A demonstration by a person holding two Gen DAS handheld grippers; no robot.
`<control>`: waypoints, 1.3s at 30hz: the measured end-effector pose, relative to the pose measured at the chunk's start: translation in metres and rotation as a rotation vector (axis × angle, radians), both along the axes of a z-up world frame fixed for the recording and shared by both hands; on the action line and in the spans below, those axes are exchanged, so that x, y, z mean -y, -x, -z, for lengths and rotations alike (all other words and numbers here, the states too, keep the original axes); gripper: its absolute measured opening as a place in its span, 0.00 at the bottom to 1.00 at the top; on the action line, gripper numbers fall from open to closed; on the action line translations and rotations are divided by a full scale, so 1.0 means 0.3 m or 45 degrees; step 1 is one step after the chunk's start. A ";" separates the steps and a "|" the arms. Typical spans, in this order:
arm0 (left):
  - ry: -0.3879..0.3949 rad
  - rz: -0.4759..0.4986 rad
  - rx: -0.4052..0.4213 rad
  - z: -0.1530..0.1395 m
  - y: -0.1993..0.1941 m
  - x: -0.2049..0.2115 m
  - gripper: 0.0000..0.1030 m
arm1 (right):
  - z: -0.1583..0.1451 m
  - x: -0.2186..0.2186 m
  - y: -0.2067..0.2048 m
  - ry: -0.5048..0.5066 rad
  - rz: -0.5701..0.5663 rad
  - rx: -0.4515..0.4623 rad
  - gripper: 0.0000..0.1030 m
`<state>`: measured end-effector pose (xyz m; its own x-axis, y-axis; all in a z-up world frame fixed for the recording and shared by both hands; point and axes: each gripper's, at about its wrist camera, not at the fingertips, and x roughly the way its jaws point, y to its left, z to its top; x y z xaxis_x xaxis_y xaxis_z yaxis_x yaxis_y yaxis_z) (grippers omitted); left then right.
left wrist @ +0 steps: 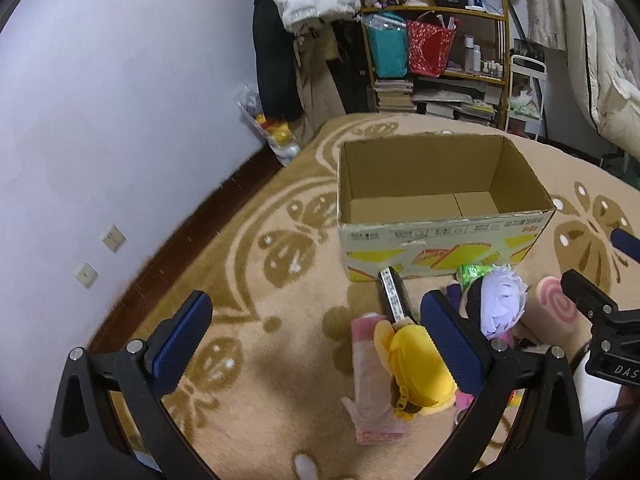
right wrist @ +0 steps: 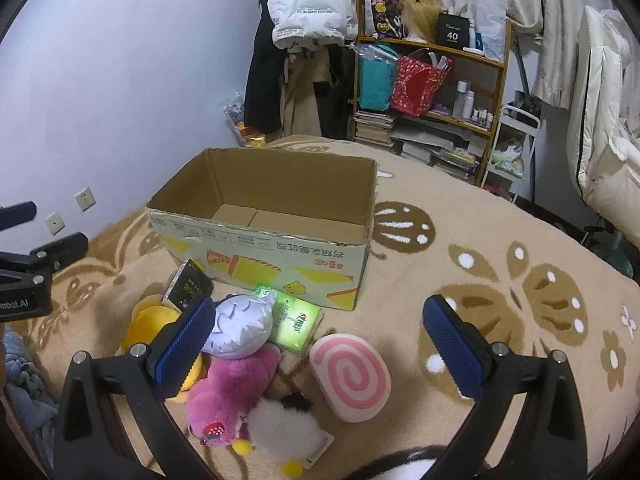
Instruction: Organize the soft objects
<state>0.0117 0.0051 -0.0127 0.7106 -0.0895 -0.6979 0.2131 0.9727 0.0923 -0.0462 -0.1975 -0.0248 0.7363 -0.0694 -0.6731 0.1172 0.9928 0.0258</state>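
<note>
An open, empty cardboard box [left wrist: 440,236] [right wrist: 272,256] stands on the patterned carpet. In front of it lies a pile of soft toys: a yellow plush [left wrist: 416,368] [right wrist: 148,324], a white-haired doll head [left wrist: 502,300] [right wrist: 240,328], a pink plush [right wrist: 232,392], a pink swirl cushion [left wrist: 554,306] [right wrist: 350,376], a white fluffy toy [right wrist: 284,432] and a pink cloth roll [left wrist: 372,376]. My left gripper [left wrist: 320,350] is open above the carpet, left of the pile. My right gripper [right wrist: 320,350] is open above the swirl cushion, holding nothing.
A black packet [left wrist: 394,296] [right wrist: 188,284] and a green packet [right wrist: 294,322] lie by the box. A shelf [right wrist: 432,92] with bags and books, hanging coats [right wrist: 308,8] and bedding [right wrist: 600,120] stand behind. The wall [left wrist: 120,100] is at the left.
</note>
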 end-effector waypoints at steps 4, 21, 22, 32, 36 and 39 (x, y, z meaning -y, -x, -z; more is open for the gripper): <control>-0.026 -0.019 -0.004 0.030 -0.032 0.001 1.00 | 0.011 -0.009 -0.023 -0.008 -0.015 -0.012 1.00; -0.018 0.021 -0.172 0.167 -0.134 0.029 1.00 | 0.119 -0.044 -0.152 -0.069 -0.085 -0.094 1.00; -0.019 0.023 -0.186 0.173 -0.137 0.031 1.00 | 0.125 -0.044 -0.157 -0.077 -0.086 -0.099 1.00; -0.077 0.064 -0.293 0.245 -0.158 0.067 1.00 | 0.195 -0.035 -0.216 -0.249 -0.133 -0.175 0.83; -0.089 0.093 -0.320 0.261 -0.149 0.079 1.00 | 0.216 -0.057 -0.224 -0.283 -0.174 -0.212 0.73; -0.107 0.097 -0.348 0.282 -0.147 0.086 0.99 | 0.224 -0.078 -0.227 -0.285 -0.198 -0.228 0.73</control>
<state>0.0558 -0.0208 -0.0973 0.4889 -0.0690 -0.8696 0.3136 0.9441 0.1014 0.0220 -0.1742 -0.0921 0.5946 0.1989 -0.7790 -0.0133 0.9712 0.2379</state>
